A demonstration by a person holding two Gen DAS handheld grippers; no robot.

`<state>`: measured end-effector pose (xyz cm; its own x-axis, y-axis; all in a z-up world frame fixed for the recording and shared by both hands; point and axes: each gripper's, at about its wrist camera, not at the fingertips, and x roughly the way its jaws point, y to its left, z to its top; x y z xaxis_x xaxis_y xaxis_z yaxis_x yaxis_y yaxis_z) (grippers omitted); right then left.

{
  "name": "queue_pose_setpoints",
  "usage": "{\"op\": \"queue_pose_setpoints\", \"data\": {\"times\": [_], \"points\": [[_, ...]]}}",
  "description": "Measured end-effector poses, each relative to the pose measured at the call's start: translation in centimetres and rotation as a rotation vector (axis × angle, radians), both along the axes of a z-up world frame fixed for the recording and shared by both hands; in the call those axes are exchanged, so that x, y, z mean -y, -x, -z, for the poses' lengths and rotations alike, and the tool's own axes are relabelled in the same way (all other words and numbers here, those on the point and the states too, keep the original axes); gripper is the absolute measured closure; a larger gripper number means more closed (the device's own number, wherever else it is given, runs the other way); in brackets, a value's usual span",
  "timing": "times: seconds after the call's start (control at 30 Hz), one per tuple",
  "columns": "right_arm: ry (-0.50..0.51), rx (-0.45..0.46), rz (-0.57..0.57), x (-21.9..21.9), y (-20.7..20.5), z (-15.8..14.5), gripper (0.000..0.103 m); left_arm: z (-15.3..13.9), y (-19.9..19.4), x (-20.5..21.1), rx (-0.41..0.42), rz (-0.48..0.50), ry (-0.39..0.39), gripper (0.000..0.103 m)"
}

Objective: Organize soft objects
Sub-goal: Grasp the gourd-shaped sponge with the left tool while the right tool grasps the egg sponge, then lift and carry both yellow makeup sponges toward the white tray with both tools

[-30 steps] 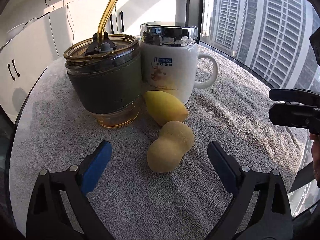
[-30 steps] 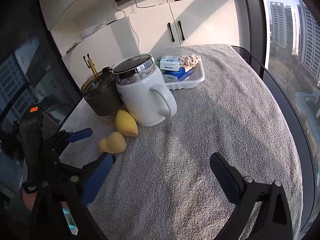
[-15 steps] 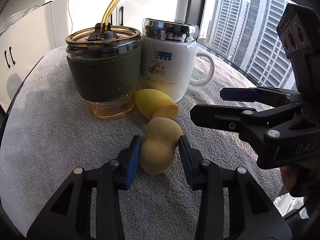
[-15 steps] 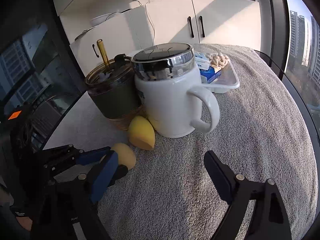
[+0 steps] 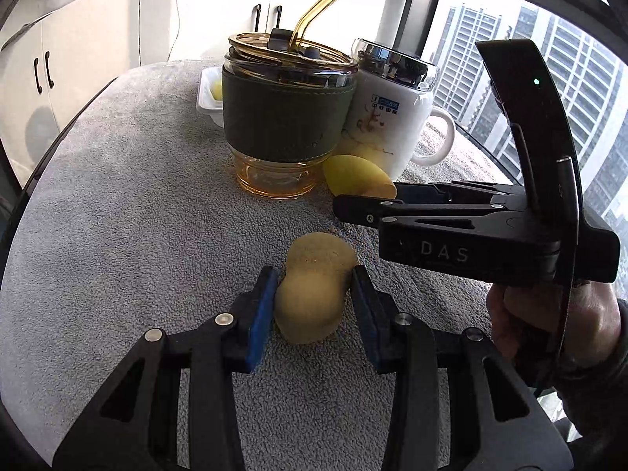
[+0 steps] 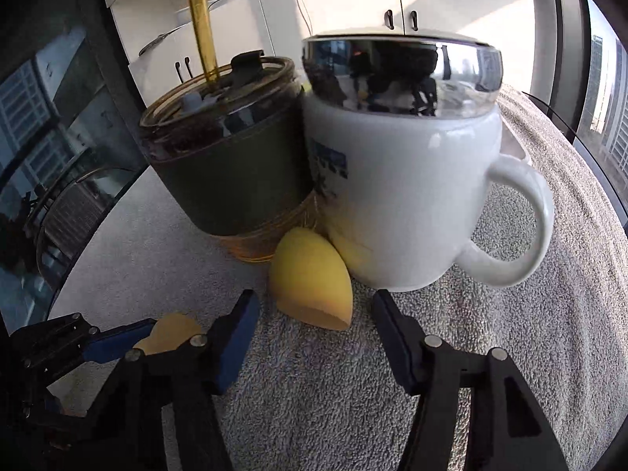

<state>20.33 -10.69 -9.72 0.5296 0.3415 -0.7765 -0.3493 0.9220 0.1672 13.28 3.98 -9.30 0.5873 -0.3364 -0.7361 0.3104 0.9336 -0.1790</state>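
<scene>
- The left gripper is clamped on the tan gourd-shaped sponge, both blue pads pressing its sides as it lies on the grey towel.
- The right gripper is closing, its pads not yet touching anything; the yellow teardrop sponge sits just ahead of them.
- That sponge leans against the white mug, beside the amber glass tumbler.
</scene>
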Motion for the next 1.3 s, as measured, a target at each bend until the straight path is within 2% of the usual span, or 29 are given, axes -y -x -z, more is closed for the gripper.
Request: {"op": "queue_pose_setpoints", "data": {"times": [0.03,0.13,0.27,0.47,0.77,0.9,1.03,1.2,1.3], "points": [[-0.006,-0.003,-0.004,-0.1,0.1,0.0,0.062,0.0,0.1,0.2,0.003,0.003,-0.001,0.066],[-0.008,0.001,0.000,0.2,0.8,-0.3,0.065,-0.2,-0.1,0.4,0.009,0.000,0.013,0.067],[0.014,0.035,0.000,1.4,2.9,-1.4,0.066,-0.5,0.2,0.4,0.023,-0.008,0.025,0.069],[0.045,0.053,0.006,3.5,5.7,-3.1,0.066,-0.6,0.0,1.0,0.017,0.007,0.000,0.070],[0.034,0.058,0.000,5.9,8.5,-5.5,0.066,-3.0,1.7,0.3,0.054,0.006,-0.001,0.070],[0.047,0.089,-0.018,6.9,9.0,-7.8,0.066,-5.5,2.4,-0.6,0.103,0.009,-0.013,0.070],[0.084,0.142,-0.030,8.4,8.5,-11.3,0.066,-9.3,1.9,-1.8,0.178,0.012,-0.047,0.070],[0.186,0.256,-0.028,11.0,6.2,-17.1,0.066,-14.3,-1.3,-3.9,0.257,0.013,-0.114,0.070],[0.242,0.301,-0.052,11.7,3.7,-19.9,0.066,-16.6,-4.6,-4.9,0.279,0.021,-0.145,0.070]]}}
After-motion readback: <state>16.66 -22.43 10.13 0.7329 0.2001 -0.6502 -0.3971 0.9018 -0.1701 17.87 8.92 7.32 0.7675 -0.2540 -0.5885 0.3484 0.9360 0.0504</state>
